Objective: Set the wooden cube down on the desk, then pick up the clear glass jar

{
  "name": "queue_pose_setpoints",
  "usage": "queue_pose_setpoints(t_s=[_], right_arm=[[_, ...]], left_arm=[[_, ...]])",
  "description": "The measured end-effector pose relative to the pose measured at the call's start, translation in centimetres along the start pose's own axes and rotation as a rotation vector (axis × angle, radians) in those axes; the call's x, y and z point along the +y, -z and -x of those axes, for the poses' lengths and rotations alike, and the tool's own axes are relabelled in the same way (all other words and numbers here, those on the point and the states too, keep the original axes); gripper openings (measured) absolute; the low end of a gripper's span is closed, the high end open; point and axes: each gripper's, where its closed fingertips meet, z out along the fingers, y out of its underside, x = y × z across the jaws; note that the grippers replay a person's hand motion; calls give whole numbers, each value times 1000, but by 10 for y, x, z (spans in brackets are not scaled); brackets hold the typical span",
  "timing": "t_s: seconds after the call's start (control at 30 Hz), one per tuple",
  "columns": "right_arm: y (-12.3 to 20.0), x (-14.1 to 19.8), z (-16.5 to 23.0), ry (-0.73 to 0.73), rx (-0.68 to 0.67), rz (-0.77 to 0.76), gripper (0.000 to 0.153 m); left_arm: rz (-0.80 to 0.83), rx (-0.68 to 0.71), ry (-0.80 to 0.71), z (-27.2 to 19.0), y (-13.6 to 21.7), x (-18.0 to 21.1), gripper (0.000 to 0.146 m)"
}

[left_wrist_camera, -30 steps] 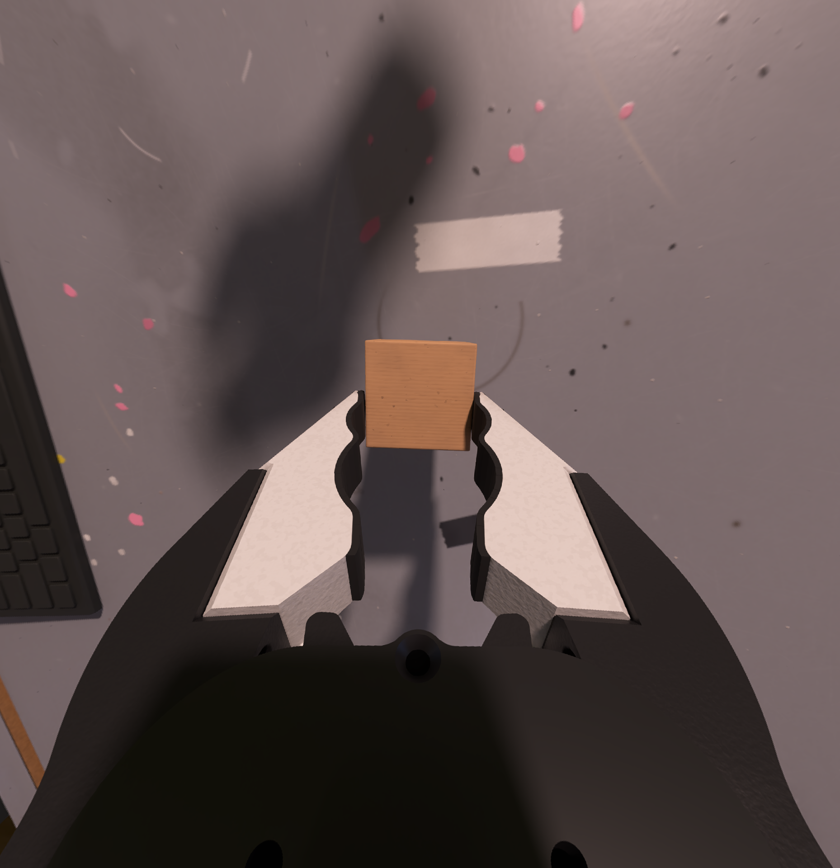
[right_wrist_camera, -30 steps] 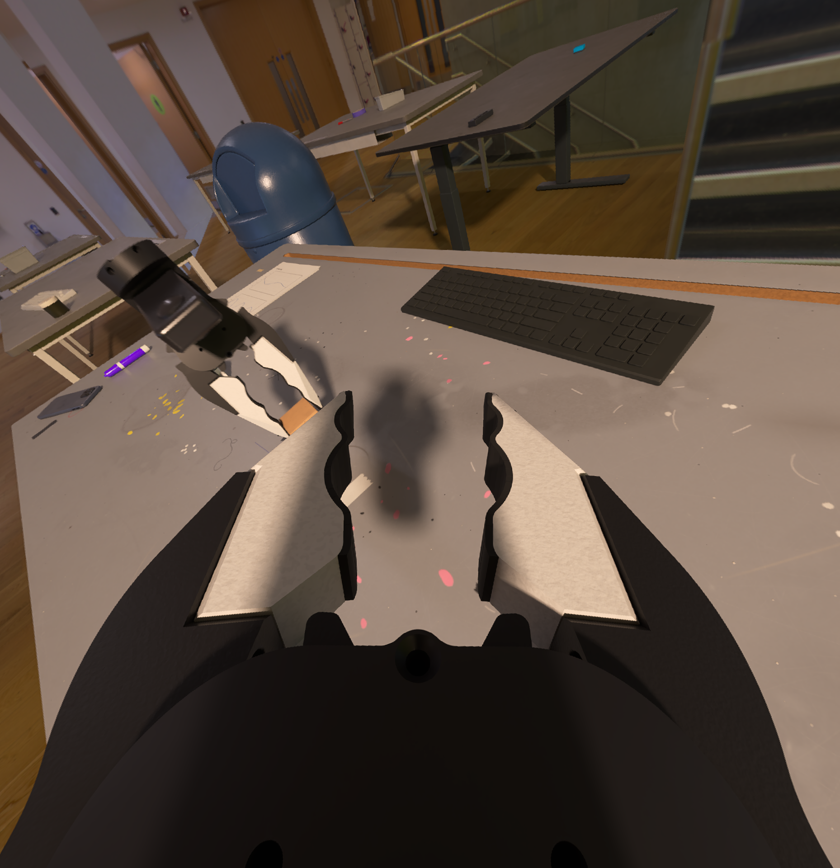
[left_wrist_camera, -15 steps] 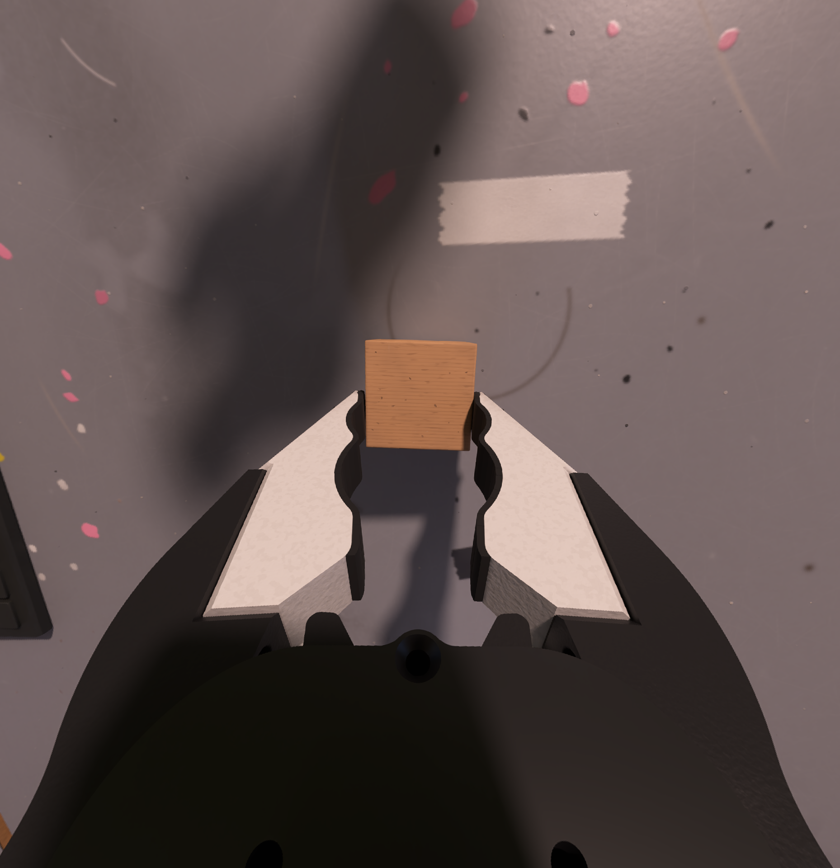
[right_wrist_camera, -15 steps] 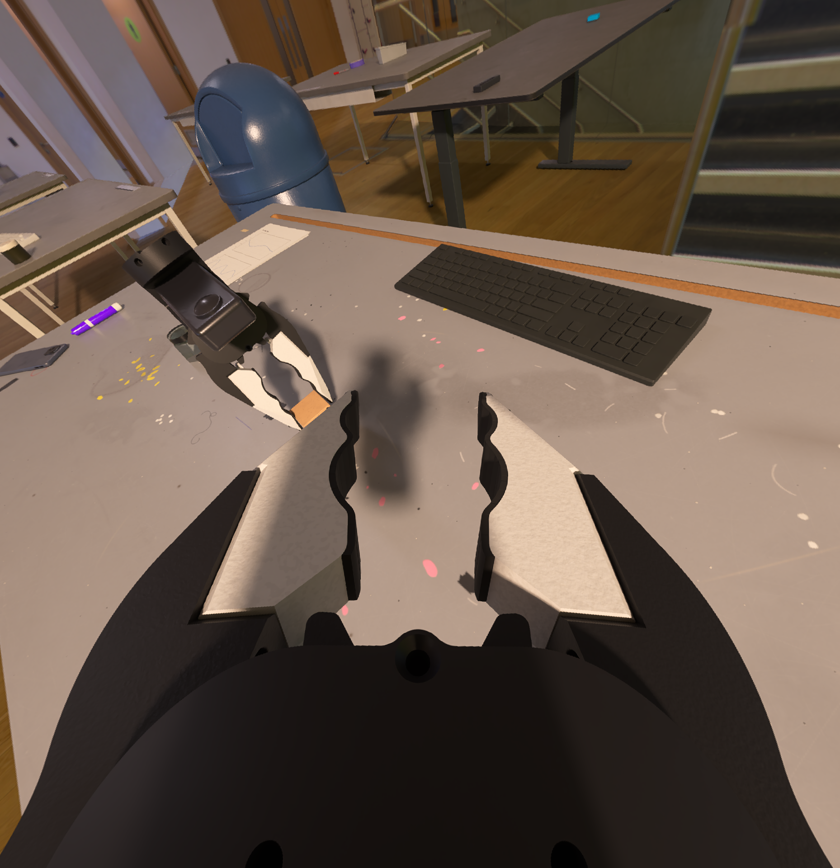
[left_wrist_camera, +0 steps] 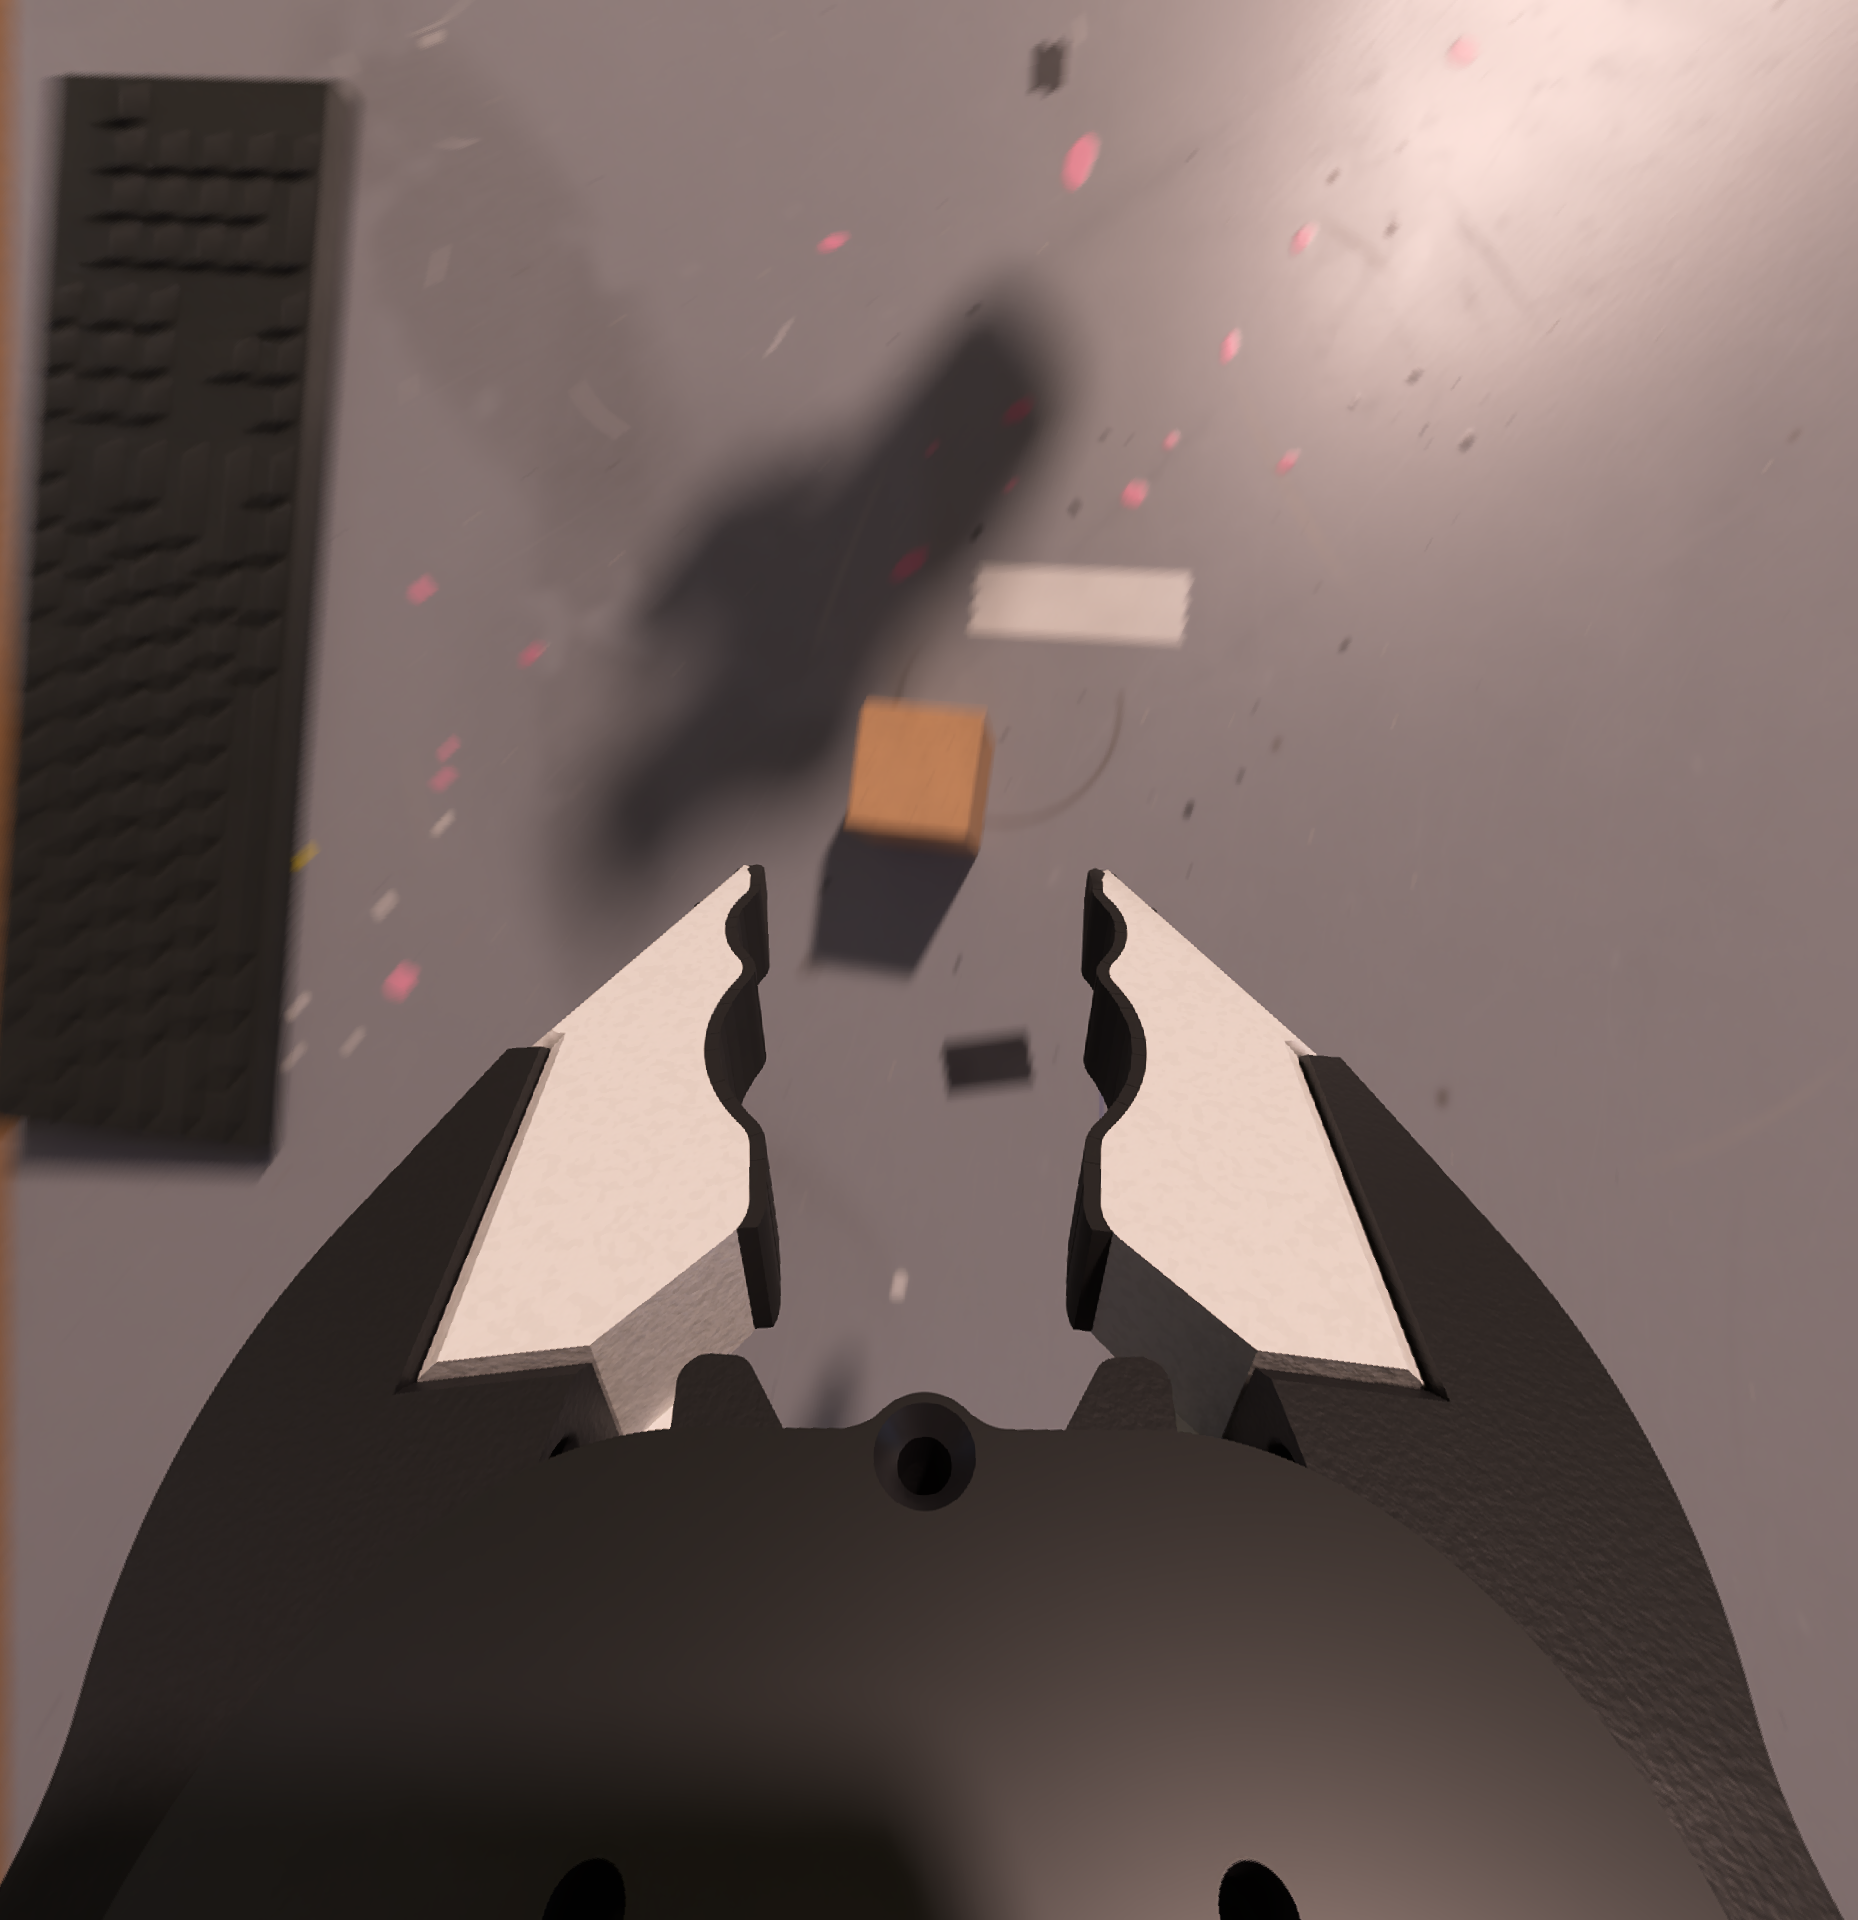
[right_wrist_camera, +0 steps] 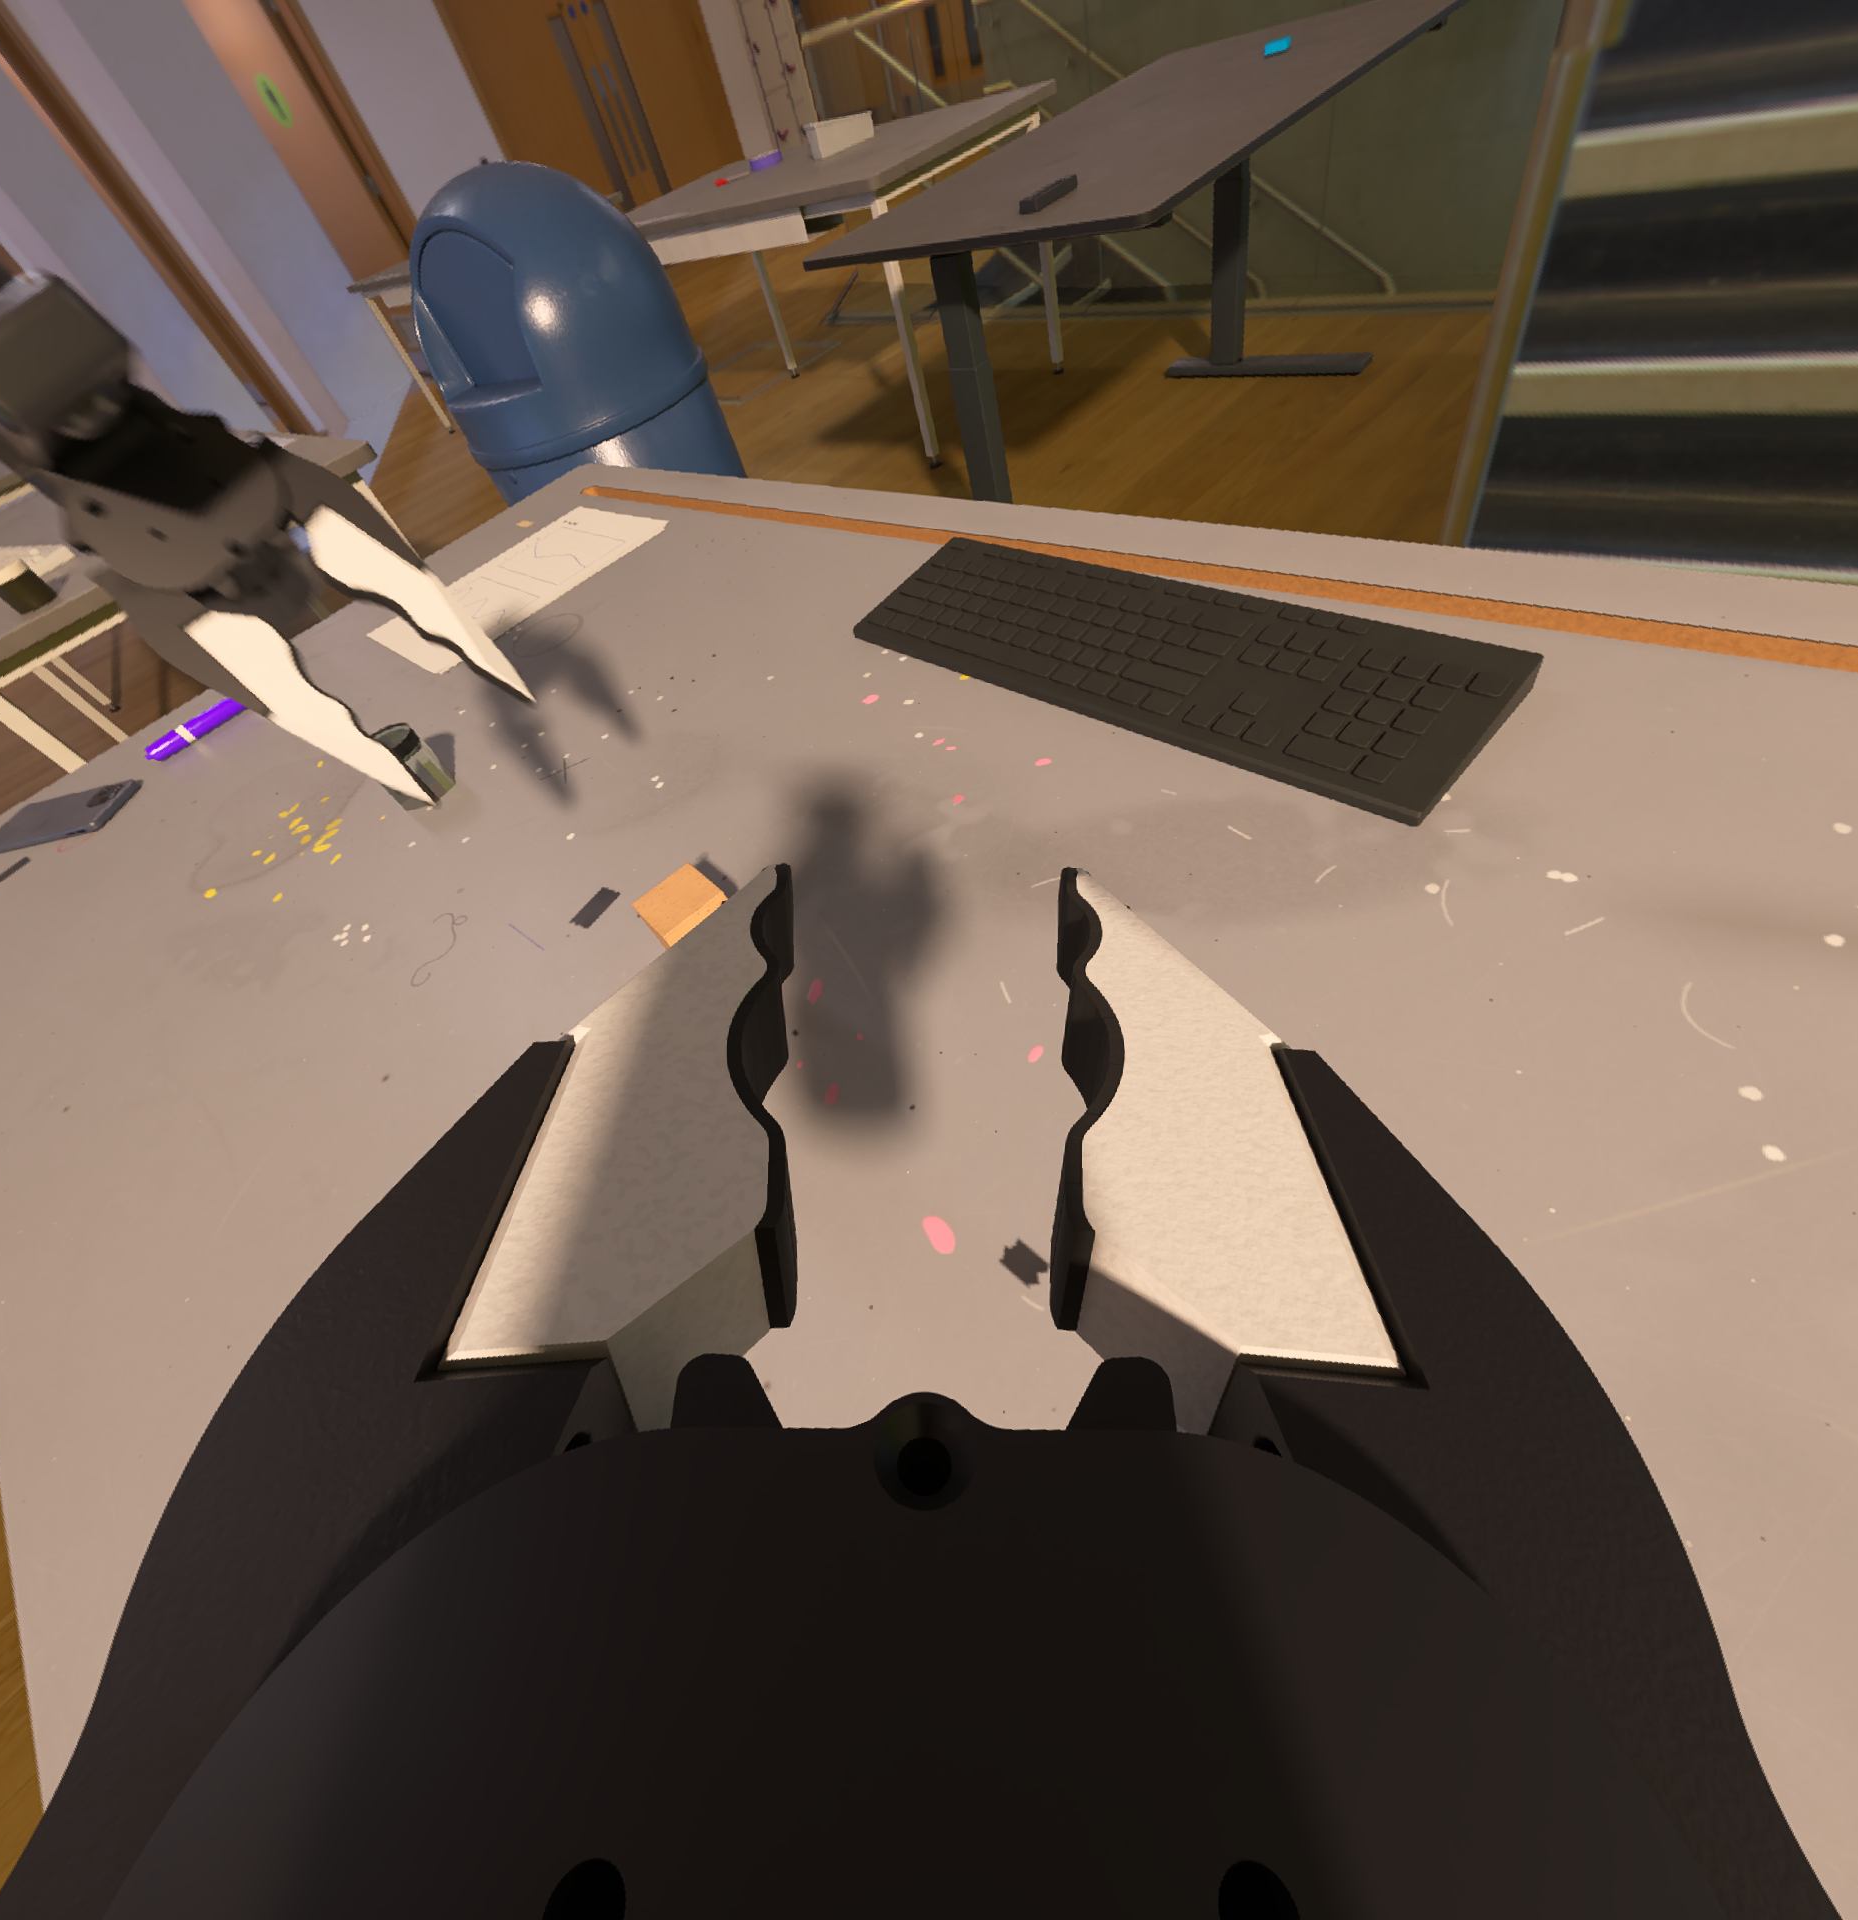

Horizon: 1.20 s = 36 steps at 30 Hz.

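On the desk [left_wrist_camera: 1527, 935] sits the wooden cube [left_wrist_camera: 917, 774], both grippers spread wide, empty

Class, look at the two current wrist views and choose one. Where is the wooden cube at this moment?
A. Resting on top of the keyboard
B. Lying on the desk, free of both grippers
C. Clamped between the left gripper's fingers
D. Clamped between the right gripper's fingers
B: the wooden cube sits on the grey desk beyond the open left gripper, and the right gripper is open and empty.
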Motion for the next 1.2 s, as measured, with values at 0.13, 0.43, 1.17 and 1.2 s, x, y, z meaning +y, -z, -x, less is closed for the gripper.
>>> queue_pose_setpoints(t_s=[0.13,0.43,1.17,1.2], right_arm=[[3,0,-2,-10,4,-4,51],[-11,3,0,1,10,47,53],[-19,25,-7,-9,2,141,54],[-18,25,-7,-10,-1,140,54]], left_arm=[[189,-242,57,24,87,73,60],[513,-319,528,2,126,258,56],[708,-240,691,-14,91,345,52],[711,-242,683,-14,91,345,52]])
